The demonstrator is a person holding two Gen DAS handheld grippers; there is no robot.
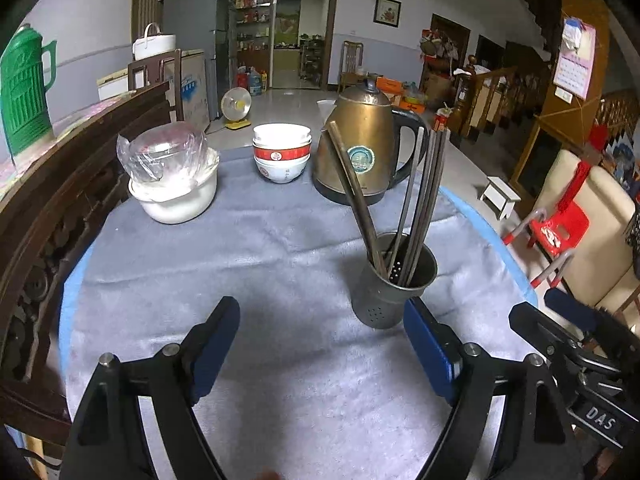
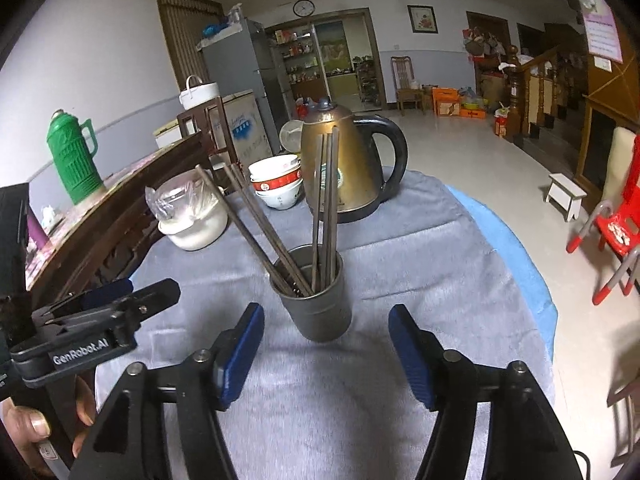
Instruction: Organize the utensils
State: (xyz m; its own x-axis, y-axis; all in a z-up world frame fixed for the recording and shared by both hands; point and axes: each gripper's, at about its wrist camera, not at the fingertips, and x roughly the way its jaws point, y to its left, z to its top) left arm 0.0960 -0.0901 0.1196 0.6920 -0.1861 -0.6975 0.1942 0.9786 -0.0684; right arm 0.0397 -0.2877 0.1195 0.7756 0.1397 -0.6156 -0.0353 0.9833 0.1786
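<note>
A dark metal holder cup point(image 1: 394, 284) point(image 2: 316, 304) stands upright on the grey cloth point(image 1: 248, 264) point(image 2: 420, 272). Several dark chopsticks point(image 1: 424, 200) point(image 2: 324, 208) lean out of it in different directions. My left gripper point(image 1: 320, 316) is open just short of the cup and to its left, with nothing between its blue pads. The right gripper point(image 2: 326, 324) is open too, its fingers apart on either side of the cup's near face without touching it. Each gripper shows at the edge of the other's view.
Behind the cup stand a brass electric kettle point(image 1: 360, 148) point(image 2: 340, 160), stacked white and red bowls point(image 1: 282, 152) point(image 2: 278, 182) and a white pot with a plastic bag point(image 1: 172, 176) point(image 2: 192, 216). A carved wooden chair back point(image 1: 60, 200) borders the left. The table edge drops off at right.
</note>
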